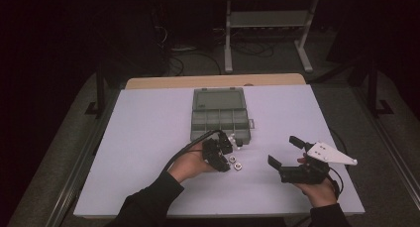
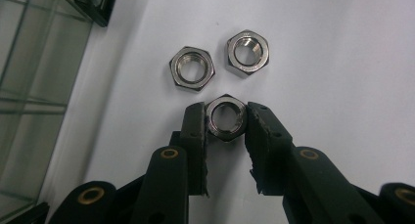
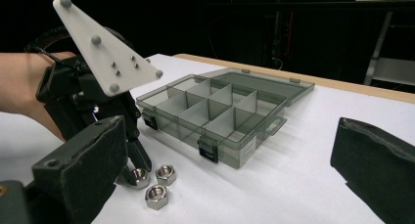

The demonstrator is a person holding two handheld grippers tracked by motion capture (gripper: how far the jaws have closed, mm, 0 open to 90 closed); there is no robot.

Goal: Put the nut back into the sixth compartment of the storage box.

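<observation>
Down on the white tabletop (image 1: 148, 138), the left gripper (image 2: 226, 123) has its two black jaws pressed against opposite sides of a shiny steel hexagonal nut (image 2: 225, 118), so it is clamped on that nut. The gripped nut lies flat on the table, its threaded hole facing straight up; it has no real long axis, being as wide one way as the other. It sits right at the jaw tips, between the pads, with one corner poking out just beyond them. Two more steel hex nuts lie flat just past the tips, apart from the held one: one (image 2: 192, 68) to the left and one (image 2: 247, 53) to the right in the left gripper view. Beyond them stands an open, smoke-grey clear plastic compartment box (image 3: 235, 136) with dividers. The right gripper (image 1: 285, 151) rests well apart to the right, its jaws spread wide with nothing between them.
</observation>
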